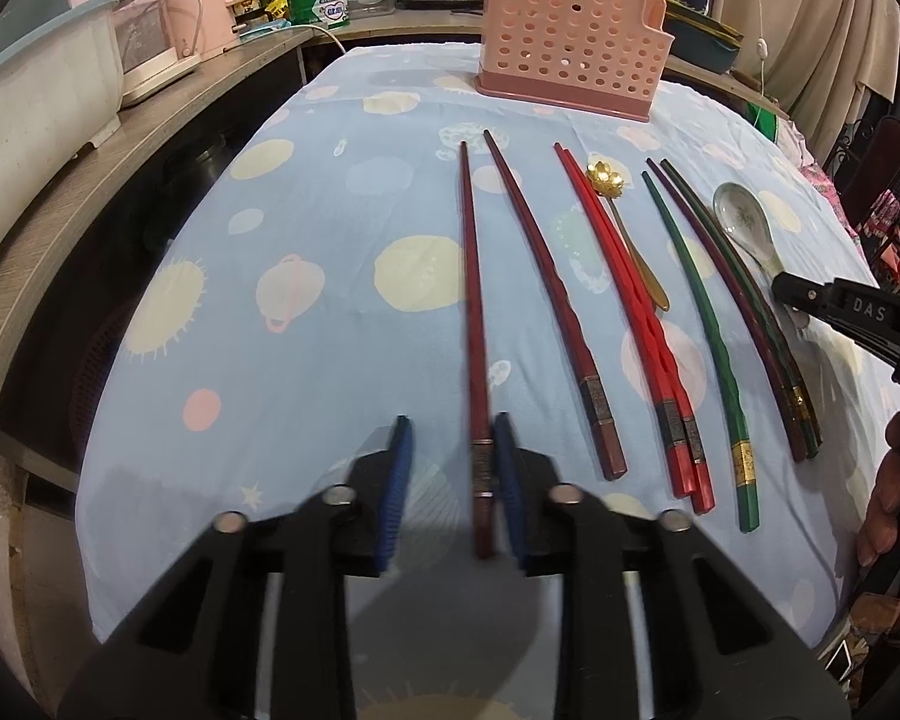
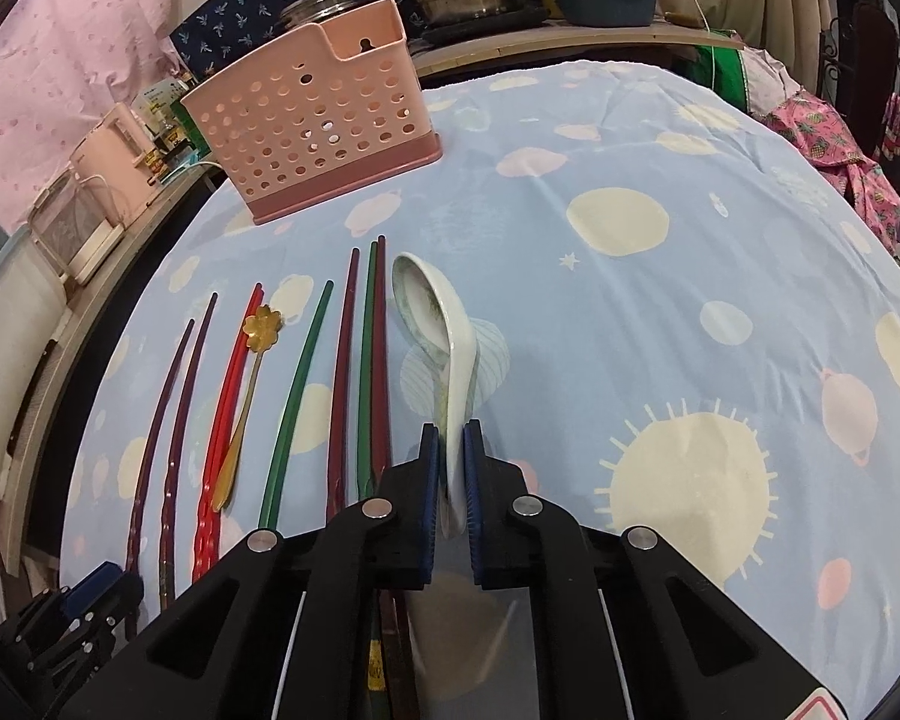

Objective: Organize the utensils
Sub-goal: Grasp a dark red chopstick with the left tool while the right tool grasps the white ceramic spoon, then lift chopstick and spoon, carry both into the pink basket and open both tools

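- Although barely begun, judged to be at the first pick-up: nothing seen stowed, and all but one utensil lying flat on the cloth-covered tabletop [image 1: 270, 312].
- Nearest, on the left: left claw [image 1: 450, 426] spread wide, straddling the handle end of the leftmost maroon chopstick [image 1: 473, 300]. One pad just beside the stick, the other well apart from it. No grip yet.
- Nearest, on the right: right claw [image 2: 452, 429] set narrow, pinching the handle of the ceramic spoon [image 2: 426, 312]. Bowl of the spoon tipped onto its side and pointing away toward the holder. Whether lifted off the cloth or touching it, cannot tell.
- Mid-tabletop, laid side by side with tips pointing away:
  - a second maroon chopstick [image 1: 546, 288]
  - a red pair [image 1: 624, 300], touching each other
  - a gold flower spoon [image 1: 607, 177], close against the red pair
  - a single green chopstick [image 1: 699, 312]
  - a dark bundle [image 1: 744, 300] just beside the ceramic spoon, count hard to tell
- Farthest: pink perforated holder [image 1: 564, 30], upright at the far end and well apart from the chopstick tips. No utensil visible through its holes or above its rim.
- Done so far: apparently only the grip on the ceramic spoon.
- Left to do, by estimate:
  - carrying that spoon across to the holder
  - closing on the maroon stick
  - collecting everything else in the row, so almost the whole job
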A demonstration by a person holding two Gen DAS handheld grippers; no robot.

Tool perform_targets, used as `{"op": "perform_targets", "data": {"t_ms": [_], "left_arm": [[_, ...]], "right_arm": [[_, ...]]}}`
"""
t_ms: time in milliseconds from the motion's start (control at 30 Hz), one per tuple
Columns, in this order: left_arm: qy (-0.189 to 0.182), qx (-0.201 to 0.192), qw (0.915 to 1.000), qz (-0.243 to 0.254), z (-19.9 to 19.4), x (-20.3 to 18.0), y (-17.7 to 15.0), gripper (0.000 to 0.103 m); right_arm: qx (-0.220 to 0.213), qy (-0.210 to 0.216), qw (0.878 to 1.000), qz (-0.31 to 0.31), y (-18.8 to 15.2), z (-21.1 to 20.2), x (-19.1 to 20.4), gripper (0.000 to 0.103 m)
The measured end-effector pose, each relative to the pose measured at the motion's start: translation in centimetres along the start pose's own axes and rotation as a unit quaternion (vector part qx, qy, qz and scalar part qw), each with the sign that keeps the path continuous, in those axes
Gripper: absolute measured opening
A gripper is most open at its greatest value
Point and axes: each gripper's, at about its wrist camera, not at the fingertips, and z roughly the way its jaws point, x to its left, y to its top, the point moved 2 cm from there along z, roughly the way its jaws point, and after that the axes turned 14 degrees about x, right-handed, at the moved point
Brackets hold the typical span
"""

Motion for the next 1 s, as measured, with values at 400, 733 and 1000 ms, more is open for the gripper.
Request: {"op": "perform_targets", "data": {"t_ms": [400,733,1000], "left_arm": [[-0.023,-0.029,0.9992,-0.015,-3.5,1.7,-0.5,0.007],[-0.025,-0.094,0.9951,-0.017,-8.9,2.6,1.5,0.007],[-0.038,-0.154,0.9871,-0.02,-13.4,3.2,6.9,0.007]], "right_arm": [[-0.046,-0.015,0.999,0.008,-1.3,-5.8,-0.8,0.007],[-0.085,-0.016,0.996,-0.003,-1.0,-10.0,-0.4,0.006],[-0.112,-0.007,0.994,-0.014,1.8,-12.1,0.1,0.006]]}}
